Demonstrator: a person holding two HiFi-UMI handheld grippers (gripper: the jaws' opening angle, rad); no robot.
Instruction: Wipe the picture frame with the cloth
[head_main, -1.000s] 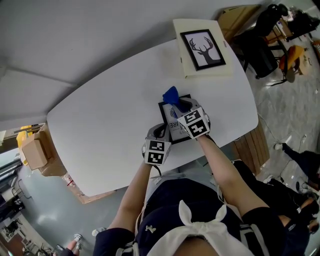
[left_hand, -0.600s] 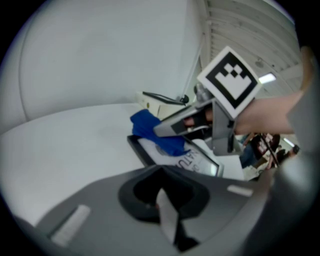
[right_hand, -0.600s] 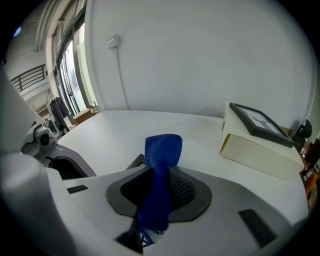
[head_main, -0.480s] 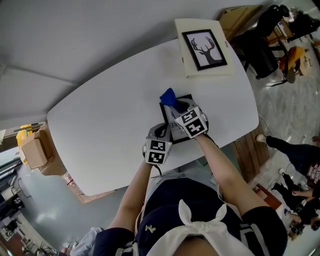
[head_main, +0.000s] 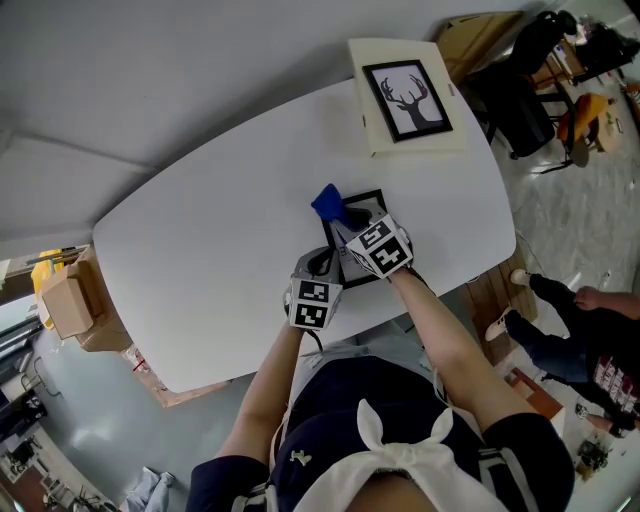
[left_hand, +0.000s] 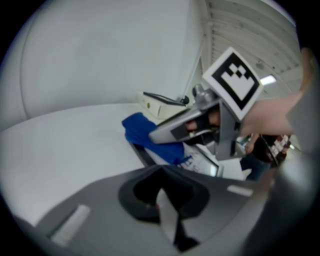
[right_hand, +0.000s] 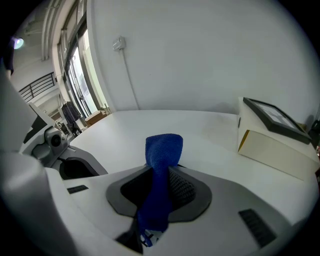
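A black picture frame (head_main: 349, 264) lies flat on the white table (head_main: 220, 230), near its front edge. My right gripper (head_main: 340, 222) is over the frame, shut on a blue cloth (head_main: 327, 203) that sticks out past the frame's far-left corner. In the right gripper view the cloth (right_hand: 162, 150) stands up between the jaws of my right gripper (right_hand: 157, 200). My left gripper (head_main: 322, 258) sits at the frame's near-left edge, and a pale strip of that edge appears pinched between its jaws. The left gripper view shows the cloth (left_hand: 145, 132), the frame (left_hand: 202, 161) and the right gripper (left_hand: 175, 131) close ahead.
A cream box with a deer picture (head_main: 405, 95) rests on the table's far right corner; the box (right_hand: 272, 135) also appears in the right gripper view. A cardboard box (head_main: 70, 300) stands off the table at the left. A person (head_main: 590, 340) and chairs are on the floor at the right.
My right gripper has slid the blue cloth a little to the left and nearer across the frame. The left gripper has stayed put.
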